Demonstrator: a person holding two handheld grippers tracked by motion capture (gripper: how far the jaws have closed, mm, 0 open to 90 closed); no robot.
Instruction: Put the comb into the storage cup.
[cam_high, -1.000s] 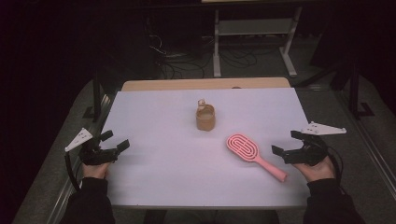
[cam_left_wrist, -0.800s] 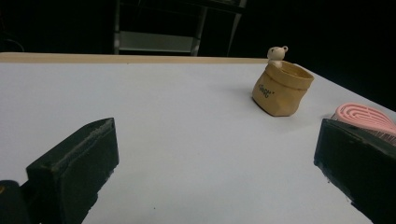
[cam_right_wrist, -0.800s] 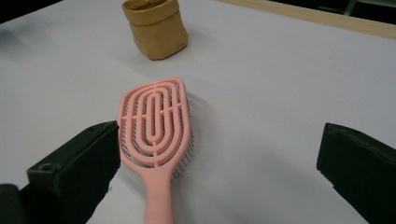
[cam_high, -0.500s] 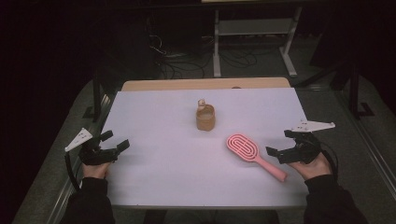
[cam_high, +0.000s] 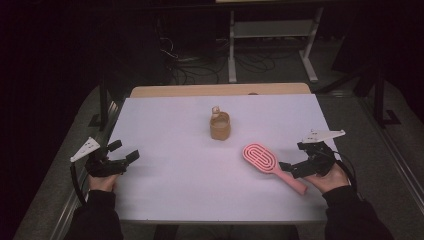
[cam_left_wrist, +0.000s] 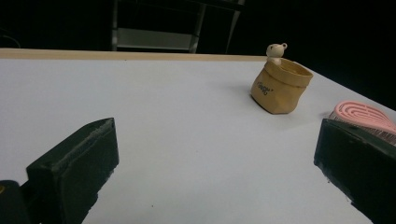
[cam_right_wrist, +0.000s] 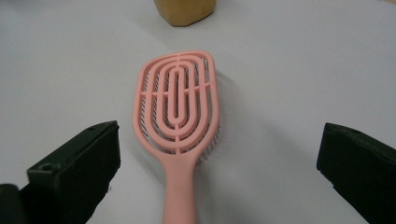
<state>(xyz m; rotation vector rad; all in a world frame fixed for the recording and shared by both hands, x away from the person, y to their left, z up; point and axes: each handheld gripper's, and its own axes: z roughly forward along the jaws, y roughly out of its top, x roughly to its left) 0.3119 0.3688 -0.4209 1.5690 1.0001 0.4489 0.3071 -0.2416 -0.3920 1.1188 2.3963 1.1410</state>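
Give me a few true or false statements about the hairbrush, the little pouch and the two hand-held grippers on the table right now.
1. The right hand-held gripper is open, its jaws either side of the pink hairbrush handle. True.
2. The hairbrush lies bristles up. False: bristles face the white tabletop.
3. The tan pouch stands upright with a small bear figure at its rim. True.
4. The left hand-held gripper holds the pouch. False: it is open, well apart from it.
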